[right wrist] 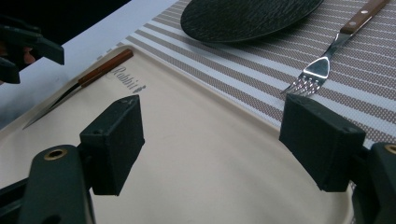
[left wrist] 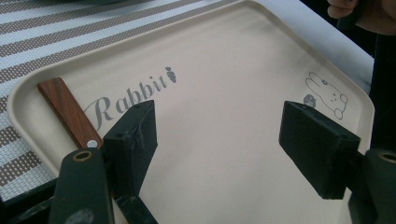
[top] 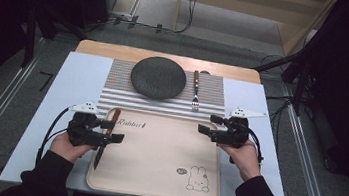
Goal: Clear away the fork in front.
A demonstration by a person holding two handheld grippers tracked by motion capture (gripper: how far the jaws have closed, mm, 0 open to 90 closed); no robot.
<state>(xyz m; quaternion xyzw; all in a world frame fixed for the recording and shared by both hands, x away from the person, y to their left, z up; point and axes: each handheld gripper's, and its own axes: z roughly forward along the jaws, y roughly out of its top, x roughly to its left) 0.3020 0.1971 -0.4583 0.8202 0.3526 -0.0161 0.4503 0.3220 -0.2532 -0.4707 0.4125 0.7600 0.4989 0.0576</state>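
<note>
Beige tray [top: 153, 176] sits at your edge of the table, "Rabbit" print on top, bunny drawing at lower right corner. Wood-handled knife [top: 105, 137] lies along tray's left side, handle end [left wrist: 68, 112] toward the striped placemat [top: 113, 88], blade pointing back toward you. Your L gripper [top: 114, 132] hangs over that left part of the tray, jaws spread wide, nothing between them; in left gripper view the knife handle runs just beside and under one jaw, can't tell if touching. Your R gripper [top: 210, 124] is at tray's upper right corner, jaws also wide apart, empty; right gripper view looks across the tray surface. Fork [top: 196, 91] w/ wood handle lies on the placemat beyond the tray, tines toward you, just right of the dark round plate [top: 158, 78]. Plate and fork apart, not touching.
</note>
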